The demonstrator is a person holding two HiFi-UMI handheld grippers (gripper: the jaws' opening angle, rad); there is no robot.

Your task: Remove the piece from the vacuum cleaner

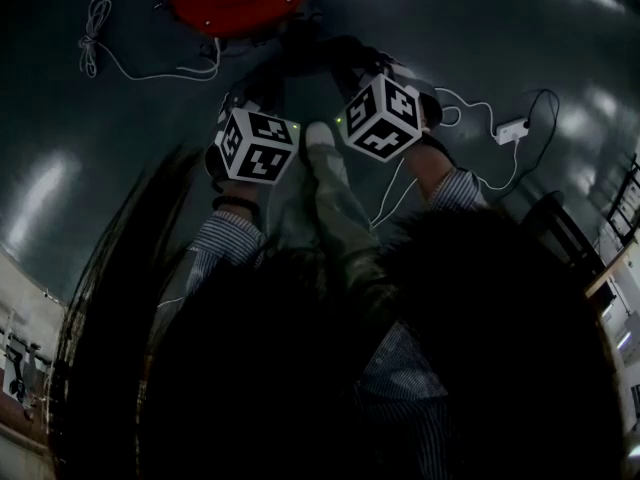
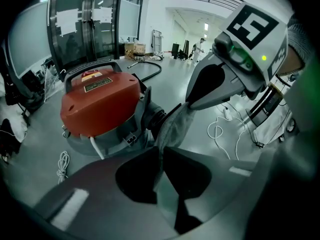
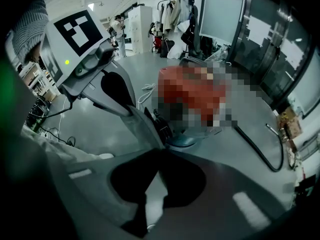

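Left gripper [image 2: 159,149], a grey two-jaw hand tool: jaws drawn together, pinching a fold of the grey cloth piece [image 2: 176,129]. Its white marker cube [image 1: 257,146] faces up.

Right gripper [image 3: 160,152], same build: jaws likewise closed on that cloth. Its own marker cube [image 1: 382,116] sits tilted.

Both grippers point forward and down, side by side, tips converging.

Left forearm [image 1: 225,243] and right forearm [image 1: 455,190], in striped sleeves, reach forward. The hands are too dark to make out.
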